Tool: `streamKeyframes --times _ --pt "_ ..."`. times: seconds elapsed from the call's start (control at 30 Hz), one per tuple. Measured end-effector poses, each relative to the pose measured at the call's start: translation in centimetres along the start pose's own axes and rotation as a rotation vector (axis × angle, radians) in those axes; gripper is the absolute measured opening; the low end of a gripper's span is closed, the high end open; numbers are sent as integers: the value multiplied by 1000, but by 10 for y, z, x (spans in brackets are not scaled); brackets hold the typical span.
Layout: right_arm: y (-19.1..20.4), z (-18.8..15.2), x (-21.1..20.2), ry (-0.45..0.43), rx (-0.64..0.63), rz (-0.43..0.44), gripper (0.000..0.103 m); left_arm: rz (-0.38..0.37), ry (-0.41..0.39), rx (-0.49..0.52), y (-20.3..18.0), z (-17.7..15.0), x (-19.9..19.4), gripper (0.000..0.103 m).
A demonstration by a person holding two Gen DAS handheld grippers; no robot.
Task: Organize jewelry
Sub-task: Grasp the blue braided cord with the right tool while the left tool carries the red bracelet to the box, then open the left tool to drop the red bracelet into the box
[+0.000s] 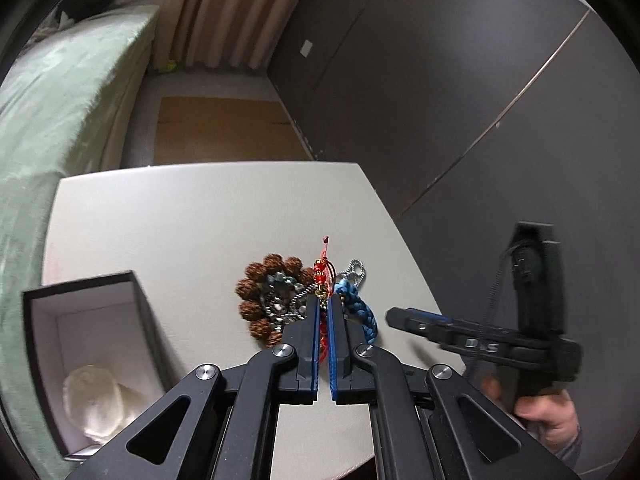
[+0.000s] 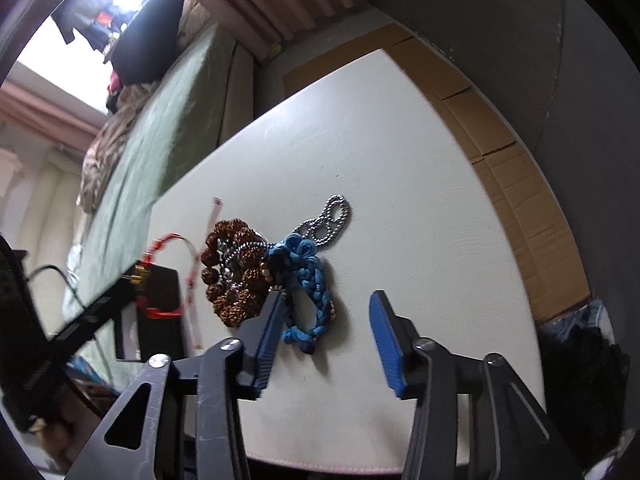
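A pile of jewelry lies on the white table [image 1: 180,216]: a brown bead bracelet [image 1: 256,304], a silver ball chain [image 1: 356,270] and a blue braided bracelet [image 1: 362,312]. My left gripper [image 1: 323,302] is shut on a red cord bracelet [image 1: 321,276] with red and gold beads, lifted above the pile. My right gripper [image 2: 326,312] is open and empty, its left finger over the blue braided bracelet [image 2: 308,292], beside the brown beads [image 2: 232,264] and the chain [image 2: 328,220]. The red cord [image 2: 168,240] shows at the left gripper there.
An open black box [image 1: 92,364] with a white lining and cushion stands at the table's front left. A green bed [image 1: 60,112] runs along the left. Flat cardboard [image 2: 516,184] lies on the floor beyond the table. A dark wall [image 1: 460,80] is on the right.
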State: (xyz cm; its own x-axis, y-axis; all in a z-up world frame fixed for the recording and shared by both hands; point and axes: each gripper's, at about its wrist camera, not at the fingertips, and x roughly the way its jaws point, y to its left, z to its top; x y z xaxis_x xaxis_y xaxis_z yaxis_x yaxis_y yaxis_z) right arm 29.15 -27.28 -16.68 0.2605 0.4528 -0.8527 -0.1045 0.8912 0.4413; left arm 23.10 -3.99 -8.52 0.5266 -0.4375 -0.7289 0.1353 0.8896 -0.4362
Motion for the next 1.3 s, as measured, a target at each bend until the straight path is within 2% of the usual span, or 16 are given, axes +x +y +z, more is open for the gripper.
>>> streamKeyframes --times 0.1,0.33,0.37,0.4,0.47,0.6,0.8,1.03,1.17,1.3 --pt "8 2 10 13 -34 -46 33 9 -14 -6 6 0 -11 3" --pt "26 4 31 31 -106 -151 28 34 -41 -21 20 -2 -30 3" --pt "30 4 31 20 -125 -172 25 38 -46 -24 22 -3 -35 3" --pt "31 4 32 27 -135 -176 14 42 -51 -27 25 -4 -39 3" --pt "31 3 31 32 -125 -178 13 49 -58 -33 29 -4 -43 3" --pt "28 2 17 3 -104 -145 11 65 -74 -51 42 -8 -57 3" --pt "38 -3 -29 -114 -96 -80 11 102 -84 -81 62 -13 -71 3" --pt "58 -11 -75 -225 -91 1 11 146 -57 -112 78 -21 -76 3" --pt "75 -11 -84 -251 -106 30 11 172 -32 -129 89 -27 -72 3" --pt "95 -12 -77 -249 -126 45 11 154 9 -161 98 -32 -61 3"
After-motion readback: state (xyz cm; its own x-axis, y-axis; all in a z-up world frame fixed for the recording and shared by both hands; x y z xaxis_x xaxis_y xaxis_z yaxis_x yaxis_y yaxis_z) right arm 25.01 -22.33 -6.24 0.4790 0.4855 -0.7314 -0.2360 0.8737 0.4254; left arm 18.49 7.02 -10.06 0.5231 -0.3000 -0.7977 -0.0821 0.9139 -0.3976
